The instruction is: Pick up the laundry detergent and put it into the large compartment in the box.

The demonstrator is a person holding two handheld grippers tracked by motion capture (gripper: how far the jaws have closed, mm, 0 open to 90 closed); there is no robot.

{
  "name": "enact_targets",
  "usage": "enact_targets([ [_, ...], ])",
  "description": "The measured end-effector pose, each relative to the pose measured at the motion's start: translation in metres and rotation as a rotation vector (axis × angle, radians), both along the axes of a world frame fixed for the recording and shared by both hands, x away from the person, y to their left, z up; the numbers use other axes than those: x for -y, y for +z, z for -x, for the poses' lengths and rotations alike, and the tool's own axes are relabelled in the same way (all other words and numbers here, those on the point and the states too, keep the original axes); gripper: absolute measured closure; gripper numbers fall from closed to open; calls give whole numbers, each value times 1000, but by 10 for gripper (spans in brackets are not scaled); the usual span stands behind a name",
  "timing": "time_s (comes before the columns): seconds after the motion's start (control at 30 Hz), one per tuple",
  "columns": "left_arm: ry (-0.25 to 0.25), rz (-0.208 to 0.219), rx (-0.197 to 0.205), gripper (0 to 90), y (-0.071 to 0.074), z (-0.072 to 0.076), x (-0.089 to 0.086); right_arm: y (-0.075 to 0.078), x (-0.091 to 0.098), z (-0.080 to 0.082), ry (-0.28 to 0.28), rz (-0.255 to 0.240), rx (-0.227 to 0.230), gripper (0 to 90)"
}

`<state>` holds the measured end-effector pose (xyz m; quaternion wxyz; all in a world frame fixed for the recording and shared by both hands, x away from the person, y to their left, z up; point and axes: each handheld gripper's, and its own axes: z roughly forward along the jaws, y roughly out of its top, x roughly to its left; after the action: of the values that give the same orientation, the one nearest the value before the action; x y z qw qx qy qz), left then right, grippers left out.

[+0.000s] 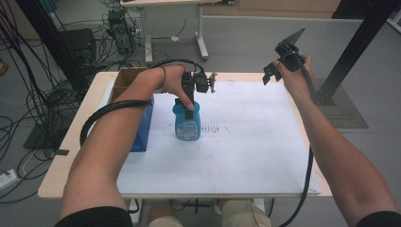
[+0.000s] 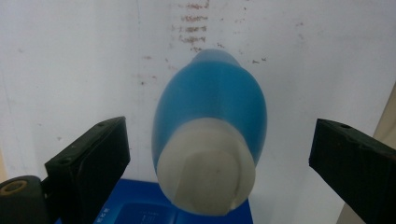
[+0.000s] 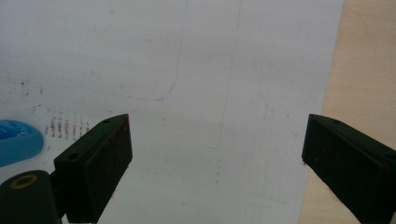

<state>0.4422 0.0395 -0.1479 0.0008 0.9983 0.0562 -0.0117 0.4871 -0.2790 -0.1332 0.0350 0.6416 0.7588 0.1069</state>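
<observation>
Bottle (image 2: 208, 135) stands upright on the surface (image 1: 255, 156), not yet gripped: left tongs (image 2: 219, 154) spread around its cap; right tongs (image 3: 217, 163) spread, idle.

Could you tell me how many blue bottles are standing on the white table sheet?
1. The blue bottle stands upright near the sheet's middle, under the left tool, whose open jaws flank its white cap. More might be hidden in the cardboard box at left.
</observation>
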Motion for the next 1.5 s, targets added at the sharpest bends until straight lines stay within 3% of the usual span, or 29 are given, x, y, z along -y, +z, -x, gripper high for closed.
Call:
enact_targets([
  [0.73,-4,-21,-11,46,-24,-4,7,-7,6,-3,-11,-5,-15,86],
  [1.5,-1,-4,12,50,-24,-4,0,-7,8,-4,-13,-15,-19,85],
])
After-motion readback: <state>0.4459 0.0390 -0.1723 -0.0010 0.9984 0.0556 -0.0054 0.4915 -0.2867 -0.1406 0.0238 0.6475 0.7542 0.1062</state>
